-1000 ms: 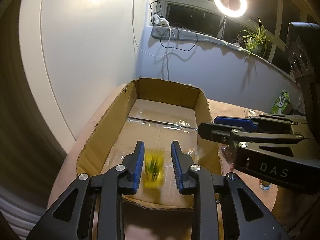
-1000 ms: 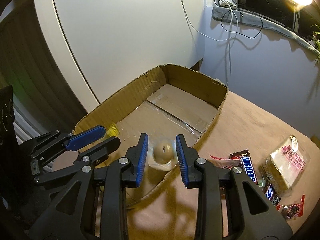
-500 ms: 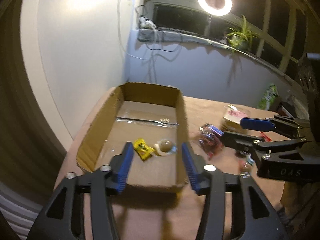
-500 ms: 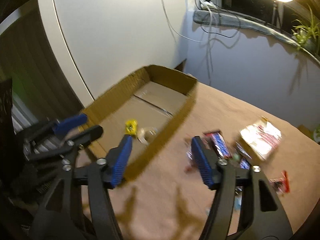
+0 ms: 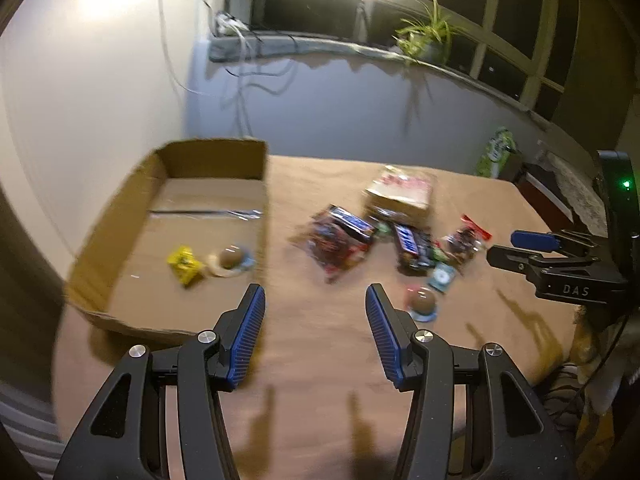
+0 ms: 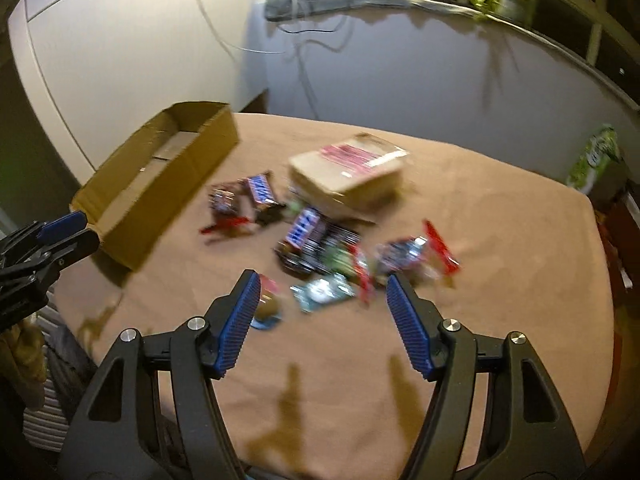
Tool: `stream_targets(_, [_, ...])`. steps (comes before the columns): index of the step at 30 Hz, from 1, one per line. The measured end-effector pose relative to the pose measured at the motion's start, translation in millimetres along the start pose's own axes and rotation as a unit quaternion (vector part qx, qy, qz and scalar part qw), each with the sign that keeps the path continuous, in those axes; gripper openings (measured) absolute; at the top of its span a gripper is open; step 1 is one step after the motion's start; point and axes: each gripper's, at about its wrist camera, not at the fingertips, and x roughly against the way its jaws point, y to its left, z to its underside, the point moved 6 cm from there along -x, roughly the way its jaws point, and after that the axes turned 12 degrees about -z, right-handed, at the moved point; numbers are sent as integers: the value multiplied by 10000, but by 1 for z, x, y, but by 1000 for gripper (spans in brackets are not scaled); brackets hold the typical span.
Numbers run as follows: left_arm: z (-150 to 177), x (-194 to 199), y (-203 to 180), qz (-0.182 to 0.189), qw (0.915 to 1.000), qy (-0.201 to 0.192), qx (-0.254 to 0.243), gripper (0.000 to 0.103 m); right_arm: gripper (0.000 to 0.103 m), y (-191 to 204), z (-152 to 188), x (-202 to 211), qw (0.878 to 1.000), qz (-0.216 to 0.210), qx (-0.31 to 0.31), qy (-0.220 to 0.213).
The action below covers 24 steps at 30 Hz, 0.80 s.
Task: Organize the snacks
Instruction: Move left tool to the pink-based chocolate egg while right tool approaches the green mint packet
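A cardboard box (image 5: 120,216) stands on the table's left side; in it lie a yellow packet (image 5: 184,266) and a round brown wrapped snack (image 5: 231,258). My left gripper (image 5: 316,328) is open and empty, over bare cloth to the right of the box. A blurred pile of snacks (image 6: 312,236) with Snickers bars (image 6: 262,188), a teal packet (image 6: 324,294) and a wrapped brown package (image 6: 352,176) lies mid-table. My right gripper (image 6: 320,316) hangs over the pile's near edge, its jaws opening, nothing between them. Another round brown snack (image 6: 268,306) sits by its left finger.
The table wears a tan cloth (image 6: 500,320). A green bag (image 6: 596,156) stands at the far right corner. The wall, cables and a window sill with a plant (image 5: 428,36) lie behind. The right gripper (image 5: 508,247) shows at the right edge of the left wrist view.
Both grippers opened over the box, dropping the yellow packet and the round snack into it. Both then swung right, away from the box toward the pile.
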Motion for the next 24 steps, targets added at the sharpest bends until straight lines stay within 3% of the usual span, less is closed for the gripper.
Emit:
stream_targets(7, [2, -31, -30, 196, 9998, 89, -57, 52, 68, -24, 11, -14, 9996, 163, -180, -110])
stream_targets(14, [-1, -48, -58, 453, 9987, 100, -208, 52, 68, -33, 13, -42, 9994, -1, -318, -130])
stream_targets(19, [10, -56, -73, 666, 9967, 207, -406, 52, 55, -34, 28, -45, 9995, -85, -296, 20])
stream_targets(24, [19, -62, -88, 778, 9945, 343, -604, 51, 54, -24, 33, -47, 9995, -248, -177, 97])
